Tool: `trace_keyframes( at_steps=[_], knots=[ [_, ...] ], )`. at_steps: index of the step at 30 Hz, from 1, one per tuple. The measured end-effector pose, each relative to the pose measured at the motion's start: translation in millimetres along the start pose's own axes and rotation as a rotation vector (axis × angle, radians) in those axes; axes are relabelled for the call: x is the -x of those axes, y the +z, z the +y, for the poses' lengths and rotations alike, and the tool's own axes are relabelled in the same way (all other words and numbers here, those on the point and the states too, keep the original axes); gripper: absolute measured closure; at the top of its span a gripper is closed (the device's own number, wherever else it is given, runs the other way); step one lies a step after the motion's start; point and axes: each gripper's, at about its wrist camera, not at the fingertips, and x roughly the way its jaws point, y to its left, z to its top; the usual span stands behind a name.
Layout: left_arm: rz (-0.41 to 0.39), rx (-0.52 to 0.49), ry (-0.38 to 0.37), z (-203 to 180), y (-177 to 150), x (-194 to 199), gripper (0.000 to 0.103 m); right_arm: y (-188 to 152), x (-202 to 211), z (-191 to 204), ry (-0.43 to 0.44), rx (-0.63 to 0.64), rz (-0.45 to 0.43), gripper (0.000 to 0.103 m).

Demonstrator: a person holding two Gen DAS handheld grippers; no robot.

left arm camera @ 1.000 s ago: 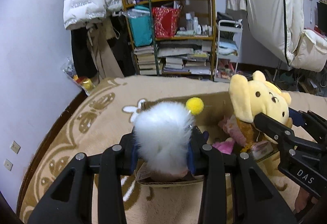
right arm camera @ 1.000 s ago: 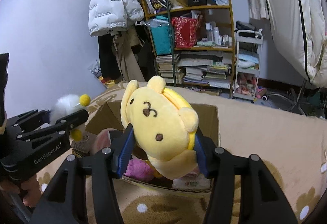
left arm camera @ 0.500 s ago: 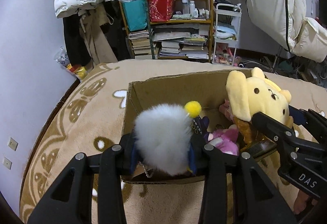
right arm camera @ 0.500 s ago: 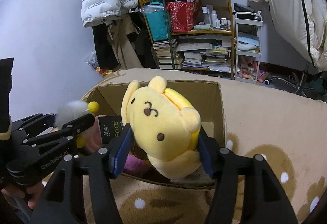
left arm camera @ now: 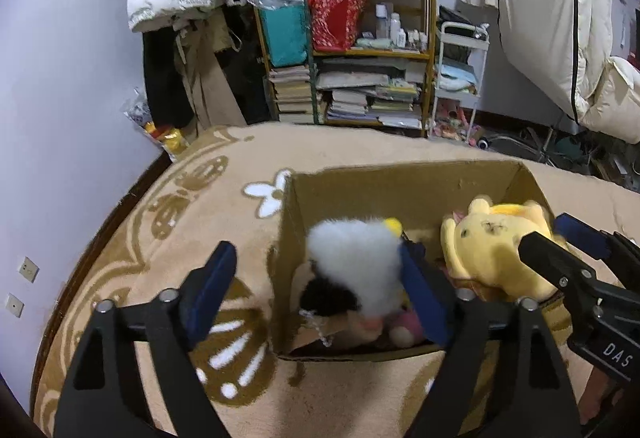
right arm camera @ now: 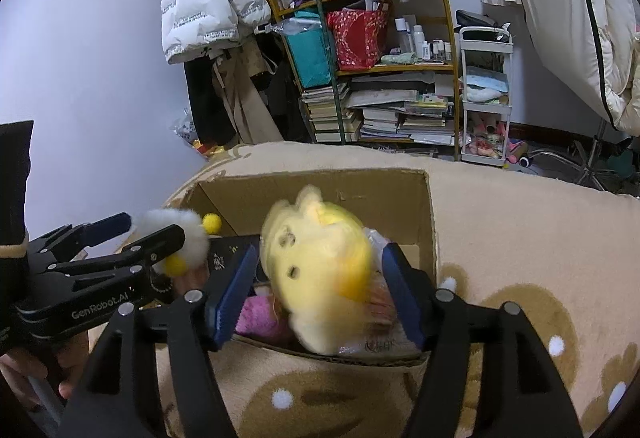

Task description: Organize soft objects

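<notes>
Both toys are caught blurred over the cardboard box [left arm camera: 404, 178]. The left gripper [left arm camera: 316, 290] is seen opening wide: the white fluffy plush [left arm camera: 356, 262] is set against the right-hand pad only, well clear of the other. The right gripper [right arm camera: 320, 290] is opening too, with the yellow dog plush [right arm camera: 316, 266] between its fingers, no longer squeezed. A pink plush [right arm camera: 256, 318] is spotted below.

white fluffy plush [left arm camera: 354, 266] with yellow pompom, blurred, inside the cardboard box [left arm camera: 400, 182] at its left side; yellow dog plush [right arm camera: 316, 270], blurred, face up, at its right.
</notes>
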Motion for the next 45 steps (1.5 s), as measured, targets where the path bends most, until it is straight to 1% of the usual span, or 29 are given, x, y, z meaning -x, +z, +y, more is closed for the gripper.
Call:
trace_keyframes(
  at_steps=[2, 4, 7, 10, 12, 13, 14, 18, 23, 28, 30, 35, 40, 45],
  knots=[
    [-0.017, -0.004, 0.017, 1.8, 1.4, 6.6, 0.013, 1.7, 3.9, 0.6, 0.008, 0.003, -0.004, 0.027],
    [-0.021, -0.004, 0.030, 4.5, 1.6, 12.0, 0.011, 2.4, 9.0, 3.4, 0.003, 0.020, -0.010, 0.027],
    [-0.014, 0.002, 0.022, 9.3, 0.8, 21.4, 0.010, 3.4, 18.0, 5.8, -0.004, 0.034, -0.019, 0.027],
    [-0.021, 0.007, 0.025, 14.8, -2.0, 34.0, 0.009, 4.1, 31.2, 8.0, -0.013, 0.040, -0.034, 0.018],
    [-0.031, 0.009, 0.036, 19.0, -4.5, 44.3, 0.007, 4.9, 42.1, 9.9, -0.014, 0.045, -0.044, 0.017],
    [-0.041, 0.012, 0.043, 21.1, -5.8, 51.0, 0.006, 5.2, 46.1, 10.0, -0.015, 0.046, -0.045, 0.015],
    [-0.051, 0.015, 0.048, 22.6, -6.3, 57.4, 0.004, 5.6, 50.6, 11.2, -0.019, 0.049, -0.050, 0.010],
    [-0.098, 0.011, 0.070, 28.4, -11.4, 87.4, 0.003, 6.7, 75.6, 14.1, -0.046, 0.063, -0.088, 0.000],
    [-0.151, -0.004, 0.096, 33.3, -19.1, 125.7, 0.000, 5.8, 106.5, 20.2, -0.072, 0.092, -0.127, 0.000],
    [-0.184, 0.013, 0.102, 44.1, -35.4, 163.3, 0.000, -1.8, 136.0, 26.8, -0.111, 0.114, -0.163, 0.000],
    [-0.190, 0.020, 0.108, 47.3, -39.1, 173.3, 0.000, -4.4, 143.7, 29.5, -0.115, 0.125, -0.163, 0.000],
    [-0.235, 0.023, 0.125, 52.1, -48.7, 202.0, 0.000, -15.6, 166.7, 35.3, -0.123, 0.137, -0.177, 0.000],
    [-0.260, 0.036, 0.119, 55.3, -61.3, 220.7, 0.000, -25.2, 184.2, 40.7, -0.121, 0.145, -0.198, 0.000],
    [-0.282, 0.028, 0.124, 55.1, -74.4, 229.8, 0.000, -36.7, 194.3, 48.0, -0.127, 0.178, -0.248, 0.000]
  ],
)
